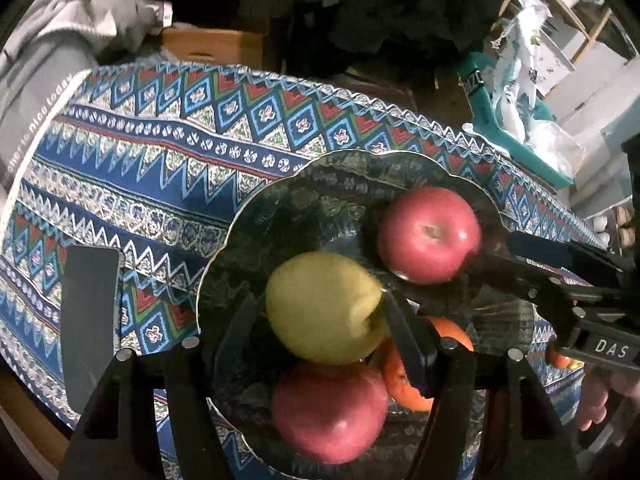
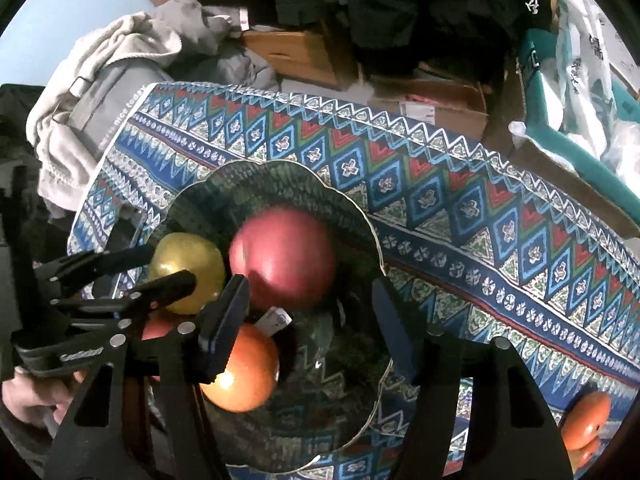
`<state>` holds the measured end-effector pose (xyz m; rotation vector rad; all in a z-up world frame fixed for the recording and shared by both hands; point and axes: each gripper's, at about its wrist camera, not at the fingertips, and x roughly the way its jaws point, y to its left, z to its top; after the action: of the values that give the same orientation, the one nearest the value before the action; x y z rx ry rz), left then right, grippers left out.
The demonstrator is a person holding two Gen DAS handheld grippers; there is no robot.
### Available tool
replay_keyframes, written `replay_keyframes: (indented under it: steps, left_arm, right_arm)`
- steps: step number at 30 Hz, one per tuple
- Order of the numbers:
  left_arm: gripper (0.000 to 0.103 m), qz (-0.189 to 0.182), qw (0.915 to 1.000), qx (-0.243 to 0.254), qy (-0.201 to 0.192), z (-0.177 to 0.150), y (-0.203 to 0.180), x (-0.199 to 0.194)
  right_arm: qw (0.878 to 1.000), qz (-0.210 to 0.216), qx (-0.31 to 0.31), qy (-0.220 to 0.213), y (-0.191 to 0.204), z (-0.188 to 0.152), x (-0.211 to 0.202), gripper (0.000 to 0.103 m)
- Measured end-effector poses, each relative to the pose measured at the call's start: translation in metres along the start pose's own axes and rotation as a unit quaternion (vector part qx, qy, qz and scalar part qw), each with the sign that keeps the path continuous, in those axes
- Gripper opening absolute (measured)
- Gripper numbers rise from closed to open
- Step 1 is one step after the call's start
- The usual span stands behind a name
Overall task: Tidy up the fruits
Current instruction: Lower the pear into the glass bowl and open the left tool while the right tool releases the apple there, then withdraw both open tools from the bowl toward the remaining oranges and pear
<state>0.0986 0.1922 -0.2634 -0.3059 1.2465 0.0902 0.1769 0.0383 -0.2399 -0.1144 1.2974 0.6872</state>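
A dark green scalloped bowl (image 1: pixel 280 196) sits on the patterned tablecloth and also shows in the right wrist view (image 2: pixel 280 178). In it lie a yellow apple (image 1: pixel 320 304), two red apples (image 1: pixel 428 232) (image 1: pixel 328 412) and an orange (image 1: pixel 404 380). My left gripper (image 1: pixel 320 320) has its fingers on either side of the yellow apple, touching it. My right gripper (image 2: pixel 310 300) is open over the bowl, just before a red apple (image 2: pixel 284 256), with the orange (image 2: pixel 244 372) under its left finger. The yellow apple (image 2: pixel 186 264) sits between the left gripper's fingers (image 2: pixel 168 284).
Two persimmons (image 2: pixel 586 420) lie on the cloth at the right of the bowl. Grey clothing (image 1: pixel 60 60), cardboard boxes (image 2: pixel 300 52) and a teal bin with plastic bags (image 1: pixel 520 112) stand beyond the table's far edge. The patterned cloth (image 1: pixel 160 160) lies to the bowl's left.
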Motion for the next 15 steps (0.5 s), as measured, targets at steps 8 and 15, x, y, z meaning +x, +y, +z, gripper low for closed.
replay_keyframes:
  steps: [8,15]
  left_arm:
    - [0.07,0.007,0.9997,0.017,-0.016,-0.001,-0.01,-0.016]
    - [0.07,0.004,0.9995,0.012,-0.03,-0.003,-0.013,-0.032]
  right_arm:
    - [1.0,0.007,0.0,-0.013,0.004,-0.005,-0.014,0.065]
    - [0.999,0.0,-0.013,-0.036,0.012,-0.008,-0.039,0.065]
